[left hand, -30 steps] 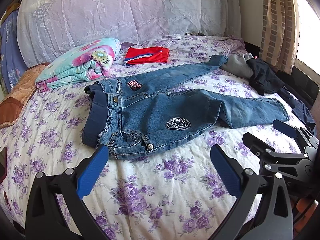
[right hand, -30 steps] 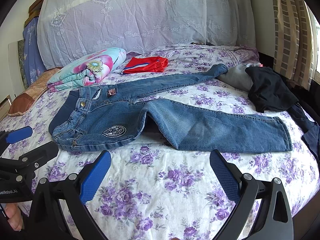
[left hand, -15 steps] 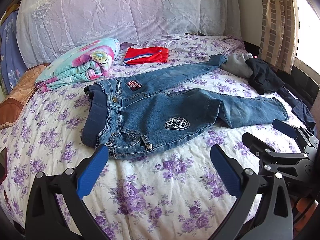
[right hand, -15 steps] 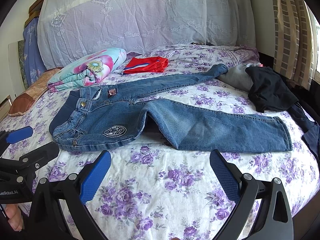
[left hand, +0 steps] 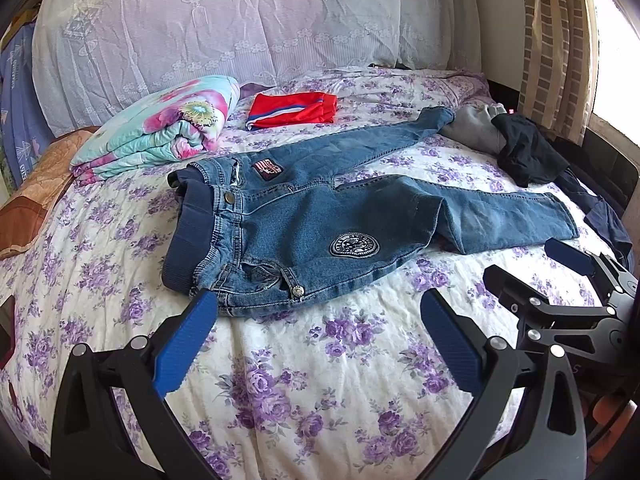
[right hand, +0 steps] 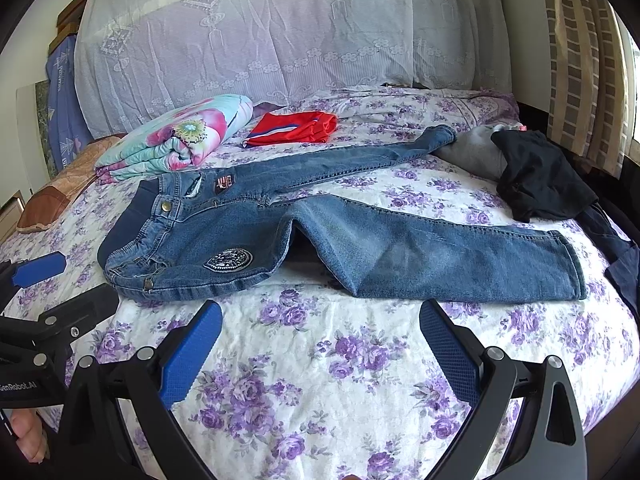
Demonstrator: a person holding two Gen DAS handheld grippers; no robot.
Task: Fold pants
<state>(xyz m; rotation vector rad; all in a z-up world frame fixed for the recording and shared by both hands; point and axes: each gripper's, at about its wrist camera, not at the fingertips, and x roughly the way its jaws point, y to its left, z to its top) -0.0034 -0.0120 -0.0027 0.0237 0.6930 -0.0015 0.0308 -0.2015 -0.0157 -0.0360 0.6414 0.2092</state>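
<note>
Blue jeans (left hand: 320,216) lie spread flat on the flowered bedsheet (left hand: 304,360), waistband to the left, both legs running right and apart; they also show in the right wrist view (right hand: 360,240). My left gripper (left hand: 320,340) is open and empty, hovering just in front of the waistband corner. My right gripper (right hand: 320,344) is open and empty, in front of the near leg. Each gripper shows at the edge of the other's view: the right one (left hand: 568,276) and the left one (right hand: 52,284).
A folded floral blanket (left hand: 160,128) and a folded red garment (left hand: 294,110) lie behind the jeans. Grey and black clothes (left hand: 520,148) are piled at the right by the far leg's hem. Pillows under a lace cover (left hand: 240,28) stand at the back. A curtain (left hand: 556,40) hangs right.
Almost nothing. The left wrist view has shifted very slightly; both grippers stay open and the jeans have not moved.
</note>
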